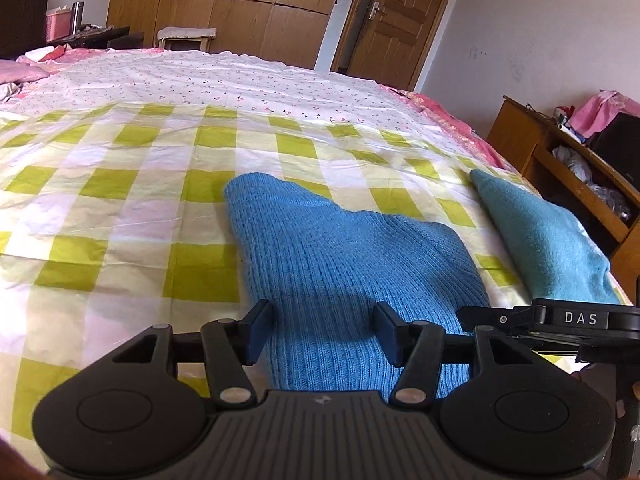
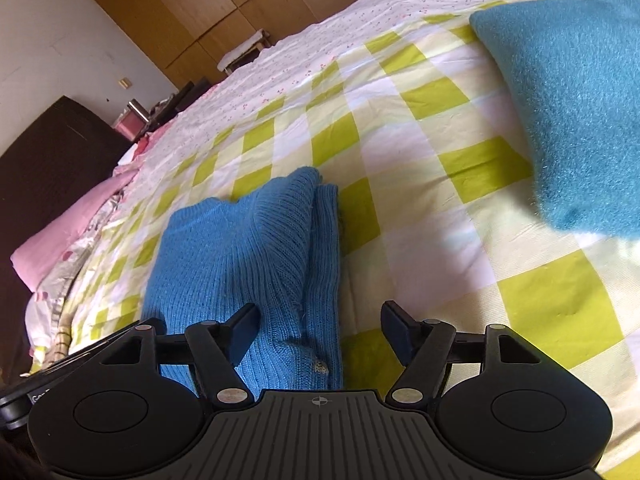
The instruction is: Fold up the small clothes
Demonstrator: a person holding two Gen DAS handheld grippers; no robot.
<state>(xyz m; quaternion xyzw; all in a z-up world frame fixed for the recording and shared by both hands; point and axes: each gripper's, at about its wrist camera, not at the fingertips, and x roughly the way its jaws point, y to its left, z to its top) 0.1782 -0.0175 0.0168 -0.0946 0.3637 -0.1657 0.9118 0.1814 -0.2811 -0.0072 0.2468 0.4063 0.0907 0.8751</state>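
1. My left gripper (image 1: 322, 332) is spread wide, with nothing between its 2 fingers; it sits low over the near end of the blue sweater (image 1: 352, 264), and I cannot tell whether the fingertips touch the knit.

2. My right gripper (image 2: 322, 334) is also spread, holding nothing. Its left finger (image 2: 242, 334) lies over the sweater (image 2: 244, 264), while its right finger (image 2: 398, 332) is over bare bedspread (image 2: 460, 208) just beside the garment's right edge.

3. The sweater lies folded on the bed, a ribbed knit in bright blue. From the right wrist view a narrower folded strip runs along its right side, and a small pale button or tag (image 2: 320, 367) shows near the close end.

4. From the left wrist view, part of my right tool, lettered "DAS" (image 1: 580, 318), juts in at the right, close to the sweater's near right corner.

5. A teal fleece item (image 1: 548, 236) lies folded further right on the bed, apart from the sweater, near the bed's edge.

6. The bedspread (image 1: 120, 200) is checked in green, cream and white; beyond it lies a floral sheet (image 1: 224, 80).

7. Past the bed stand wooden wardrobes (image 1: 224, 4) and a door (image 1: 396, 12); a wooden shelf unit (image 1: 560, 160) with clutter sits at the right.
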